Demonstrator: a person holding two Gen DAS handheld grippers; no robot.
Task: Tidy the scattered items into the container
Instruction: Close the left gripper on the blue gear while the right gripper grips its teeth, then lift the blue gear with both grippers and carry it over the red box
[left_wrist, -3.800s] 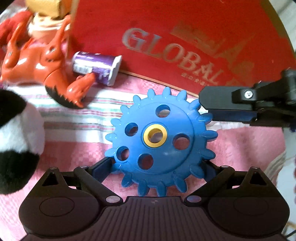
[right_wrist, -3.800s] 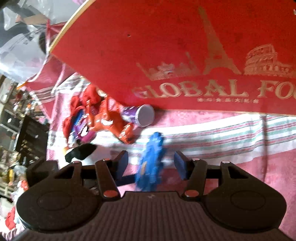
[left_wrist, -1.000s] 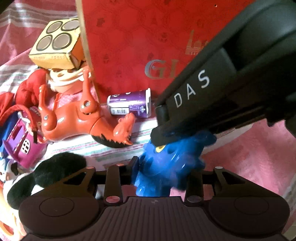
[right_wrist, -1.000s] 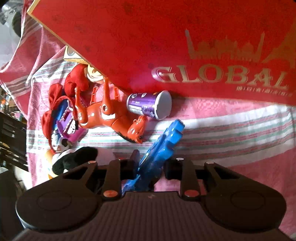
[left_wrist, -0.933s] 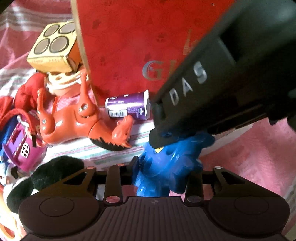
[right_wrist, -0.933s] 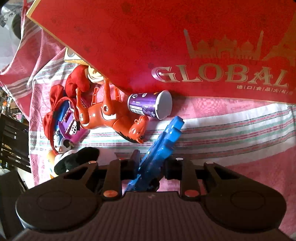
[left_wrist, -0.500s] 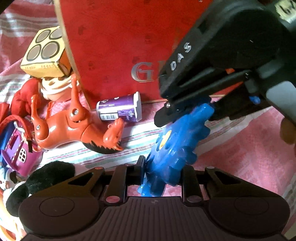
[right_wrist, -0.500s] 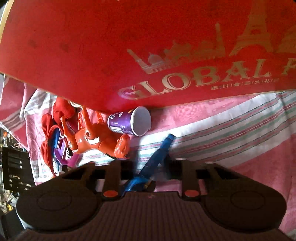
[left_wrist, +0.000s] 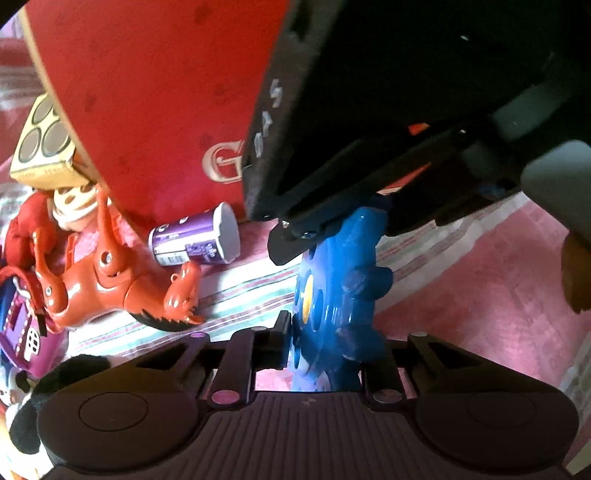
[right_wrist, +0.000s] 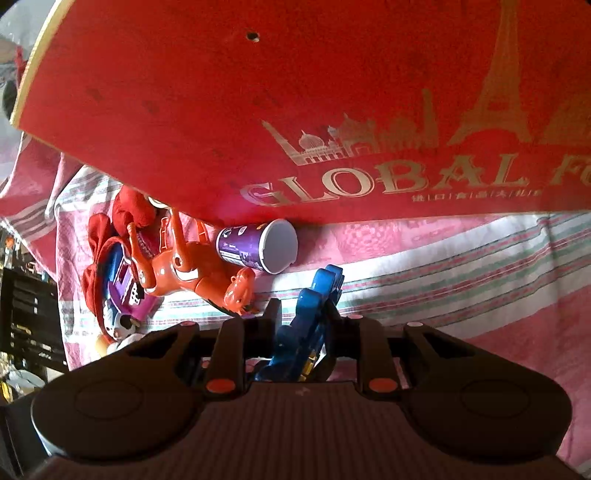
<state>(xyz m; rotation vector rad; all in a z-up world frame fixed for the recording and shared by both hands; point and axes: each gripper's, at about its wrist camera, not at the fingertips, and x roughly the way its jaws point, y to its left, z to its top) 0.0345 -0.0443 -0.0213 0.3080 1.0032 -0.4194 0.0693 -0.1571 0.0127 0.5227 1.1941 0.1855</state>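
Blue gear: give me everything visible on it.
The blue gear looks like glossy moulded plastic: rounded teeth, round holes, a yellow hub. It stands on edge, raised off the striped cloth in front of the red box. Both grippers clamp it: left gripper below, right gripper opposite.

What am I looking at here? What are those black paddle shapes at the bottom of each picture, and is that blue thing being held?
There is no robot: a person carries hand-held tongs, one pair in each hand, with a camera on each looking along its two fingers. The black shapes are the tongs' own bodies. One picture is from the left tongs, the other from the right tongs. Both pairs are shut on the same blue toy gear, gripped edge-on; the left pair has just been closing on it. The big black mass in the left view is the right-hand tool. On the striped pink cloth lie a purple cup on its side and an orange toy horse, beside a red box, presumably the container.
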